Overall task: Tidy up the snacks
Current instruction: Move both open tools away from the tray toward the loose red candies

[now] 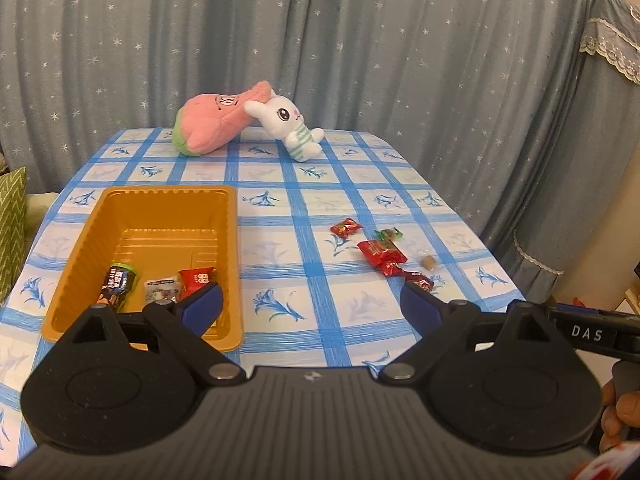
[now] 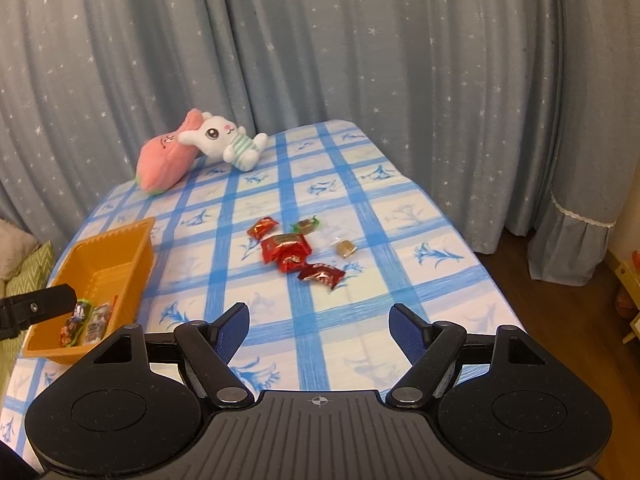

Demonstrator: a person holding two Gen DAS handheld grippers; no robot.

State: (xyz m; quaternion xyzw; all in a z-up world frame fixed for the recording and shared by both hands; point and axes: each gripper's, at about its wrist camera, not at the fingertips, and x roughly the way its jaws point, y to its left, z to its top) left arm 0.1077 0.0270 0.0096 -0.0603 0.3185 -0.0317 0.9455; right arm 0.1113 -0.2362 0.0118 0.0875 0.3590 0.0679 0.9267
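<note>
Left wrist view shows the orange tray on the checked tablecloth, and everything else is placed from that tray. Three snacks already lie at its near end: a dark packet with a green end, a pale packet and a red packet, side by side; the far half of the tray is bare. That part of the sorting looks done. What is left sits well to the right of the tray, out on the cloth: a cluster of wrapped sweets, namely a small red sweet, a green-ended sweet, a larger red packet, a red twist-wrapped sweet nearest the camera, and a small brown sweet in clear wrap furthest from the tray. So I judge the task under halfway, with five pieces to go. The tray's long axis runs away from the camera toward the two plush toys at the far edge of the table; the cluster of sweets strings out slantwise, from the far end nearer the tray to the near end away from it. The left gripper hovers at the tray's near right corner with its jaws spread wide and nothing between them. The right gripper points at the cluster, its jaws also spread and empty, short of the nearest sweet.
</note>
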